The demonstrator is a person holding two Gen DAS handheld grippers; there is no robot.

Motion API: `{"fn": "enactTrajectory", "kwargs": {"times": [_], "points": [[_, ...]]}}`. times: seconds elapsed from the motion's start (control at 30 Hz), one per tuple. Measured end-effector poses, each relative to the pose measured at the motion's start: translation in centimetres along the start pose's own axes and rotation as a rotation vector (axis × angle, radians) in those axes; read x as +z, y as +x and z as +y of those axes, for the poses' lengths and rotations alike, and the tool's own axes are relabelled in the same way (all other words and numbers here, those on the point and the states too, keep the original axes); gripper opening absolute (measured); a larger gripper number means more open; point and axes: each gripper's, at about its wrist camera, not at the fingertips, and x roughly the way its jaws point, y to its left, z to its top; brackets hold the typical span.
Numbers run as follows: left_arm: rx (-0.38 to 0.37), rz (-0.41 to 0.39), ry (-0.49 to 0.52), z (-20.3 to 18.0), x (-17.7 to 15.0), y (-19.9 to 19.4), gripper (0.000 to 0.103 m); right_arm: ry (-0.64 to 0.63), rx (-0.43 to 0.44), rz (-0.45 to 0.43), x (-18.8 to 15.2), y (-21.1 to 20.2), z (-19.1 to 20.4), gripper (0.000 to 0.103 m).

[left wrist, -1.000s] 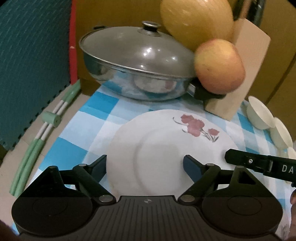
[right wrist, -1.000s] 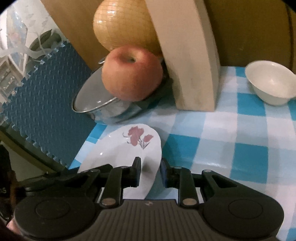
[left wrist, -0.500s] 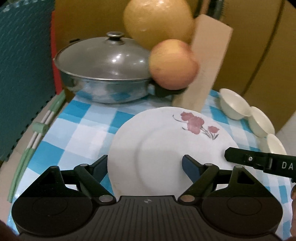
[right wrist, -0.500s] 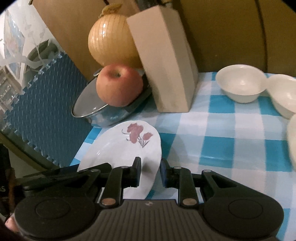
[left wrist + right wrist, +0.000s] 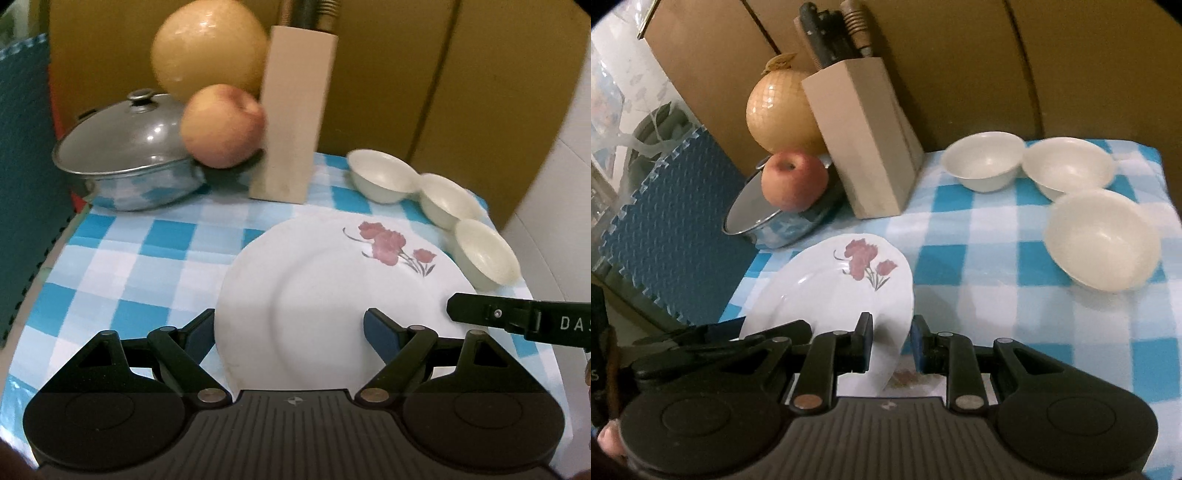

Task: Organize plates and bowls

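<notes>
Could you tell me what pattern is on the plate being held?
The plate is white with red flowers near its rim, clearest in the right wrist view.

The plate's [image 5: 827,295] near rim sits hidden behind the right gripper [image 5: 891,341] — whether the pads touch it cannot be told. The pot [image 5: 783,221] is largely hidden by the apple [image 5: 794,181]; the apple is blurred.

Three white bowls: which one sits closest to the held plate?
The front bowl, nearest the cameras; the other two bowls sit farther back, toward the knife block.
</notes>
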Motion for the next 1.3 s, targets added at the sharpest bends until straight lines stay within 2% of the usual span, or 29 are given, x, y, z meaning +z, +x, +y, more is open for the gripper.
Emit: {"fn": "enactTrajectory", "kwargs": {"times": [0.3, 0.57, 1.3], "points": [[-0.02, 0.016, 0.08, -4.2, -2.6, -1.3, 0.088, 0.05, -0.043, -0.001, -3.1, -3.7, -2.5, 0.016], [-0.023, 0.006, 0.12, -6.5, -4.0, -2.3, 0.089, 0.08, -0.049, -0.013, -4.8, -6.2, -3.9, 0.016], [-0.001, 0.034, 0.192, -8.5, -6.2, -2.3, 0.089, 0.085, -0.077, 0.026, -7.5, -7.0, -5.0, 0.017]]}}
